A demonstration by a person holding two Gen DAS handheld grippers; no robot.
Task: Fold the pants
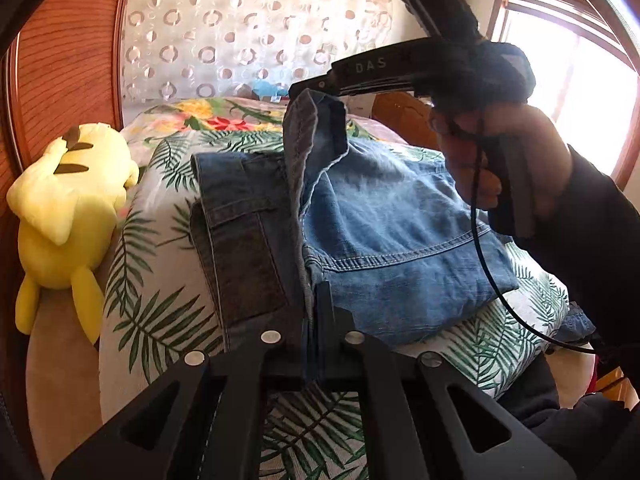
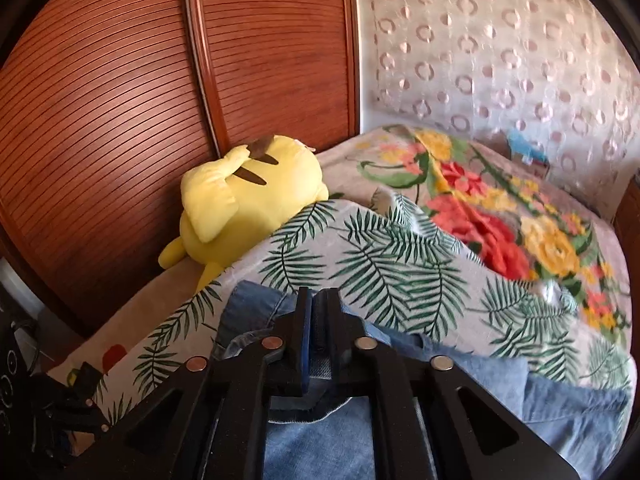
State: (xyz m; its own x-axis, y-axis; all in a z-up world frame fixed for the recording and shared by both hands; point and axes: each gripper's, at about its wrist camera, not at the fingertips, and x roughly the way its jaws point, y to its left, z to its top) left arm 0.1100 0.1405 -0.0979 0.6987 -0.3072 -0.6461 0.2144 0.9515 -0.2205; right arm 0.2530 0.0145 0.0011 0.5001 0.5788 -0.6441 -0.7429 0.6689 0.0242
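Closest in the left wrist view, the left gripper [image 1: 313,320] has its two black fingers pressed together on a doubled edge of the pants [image 1: 380,232], blue denim pinched in the narrow slot between them. The pants lie partly folded on the palm-leaf cover [image 1: 160,320] of the bed, a darker inner layer to the left and the paler blue seat with its stitched seam to the right. Beyond, the right gripper [image 1: 316,86] reaches in from the right, held by the person's hand [image 1: 492,160], and nips the far edge of the denim, lifting it into an upright flap above the pile.

In the right wrist view the right gripper [image 2: 314,320] is likewise clamped on a fold of denim [image 2: 560,400], cloth spreading below and to the right of the fingers.

A yellow plush toy [image 1: 68,208] lies at the bed's left edge against the slatted wooden door [image 2: 120,120]. Further back come a flowered blanket [image 2: 500,216] and a patterned sheer curtain [image 1: 240,28]
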